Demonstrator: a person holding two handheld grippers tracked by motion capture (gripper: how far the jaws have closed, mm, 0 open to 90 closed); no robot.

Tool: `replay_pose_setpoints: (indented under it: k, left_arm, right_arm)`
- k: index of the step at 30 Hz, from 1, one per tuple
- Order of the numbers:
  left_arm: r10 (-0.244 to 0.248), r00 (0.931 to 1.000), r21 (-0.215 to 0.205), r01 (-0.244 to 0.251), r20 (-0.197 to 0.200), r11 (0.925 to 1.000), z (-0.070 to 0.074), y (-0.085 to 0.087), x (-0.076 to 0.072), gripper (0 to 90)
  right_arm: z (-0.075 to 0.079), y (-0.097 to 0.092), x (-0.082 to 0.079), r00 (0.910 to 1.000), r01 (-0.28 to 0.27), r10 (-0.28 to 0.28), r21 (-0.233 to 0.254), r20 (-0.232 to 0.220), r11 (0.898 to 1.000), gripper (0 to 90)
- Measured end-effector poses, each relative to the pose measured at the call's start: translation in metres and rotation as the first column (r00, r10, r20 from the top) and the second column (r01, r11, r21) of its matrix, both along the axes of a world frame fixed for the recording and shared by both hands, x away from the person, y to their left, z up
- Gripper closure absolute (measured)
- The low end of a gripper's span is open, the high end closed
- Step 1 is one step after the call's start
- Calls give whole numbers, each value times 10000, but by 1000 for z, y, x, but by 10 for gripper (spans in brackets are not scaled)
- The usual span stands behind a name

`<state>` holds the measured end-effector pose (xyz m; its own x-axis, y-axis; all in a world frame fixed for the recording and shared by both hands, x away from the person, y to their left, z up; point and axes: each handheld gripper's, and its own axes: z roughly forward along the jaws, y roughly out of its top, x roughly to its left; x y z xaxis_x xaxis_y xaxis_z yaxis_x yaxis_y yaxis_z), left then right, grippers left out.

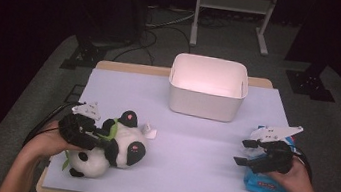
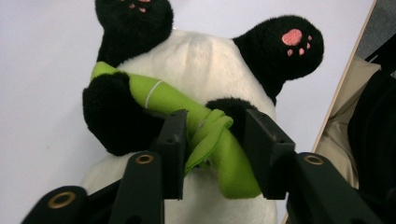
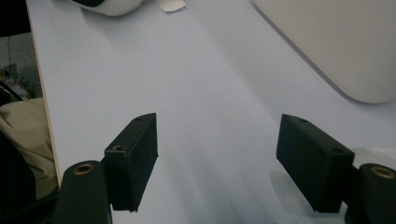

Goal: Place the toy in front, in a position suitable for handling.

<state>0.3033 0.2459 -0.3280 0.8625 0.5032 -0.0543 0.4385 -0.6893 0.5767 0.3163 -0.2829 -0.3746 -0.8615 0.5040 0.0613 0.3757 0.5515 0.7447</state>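
**Near the tabletop's left front corner, jaws grip a panda's green scarf**

At the left front of the tabletop [image 1: 187, 179] lies the plush panda [image 1: 113, 148], on its back, paws up. The left gripper [image 2: 212, 135] has its jaws clamped on the green scarf [image 2: 205, 135] knotted across the panda's chest. The right gripper [image 1: 246, 152] hovers at the right side above a blue packet [image 1: 267, 186], jaws wide apart with nothing between them. A white bin [image 1: 207, 87] stands at the far middle.
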Motion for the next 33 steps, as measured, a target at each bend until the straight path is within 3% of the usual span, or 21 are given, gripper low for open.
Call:
replay_pose_setpoints:
  k: [8, 33]
  left_arm:
    - [-38, 9999, -9, 39, 97, 10000, -2, 4, 1, 729]
    - [203, 9996, -197, -199, 204, 9996, 17, 2, 16, 765]
  right_arm:
    - [0, 0, 0, 10000, -9, 9, -18, 8, 10000, 281]
    - [-7, -9, 5, 9994, 278, -277, 58, -207, 9996, 281]
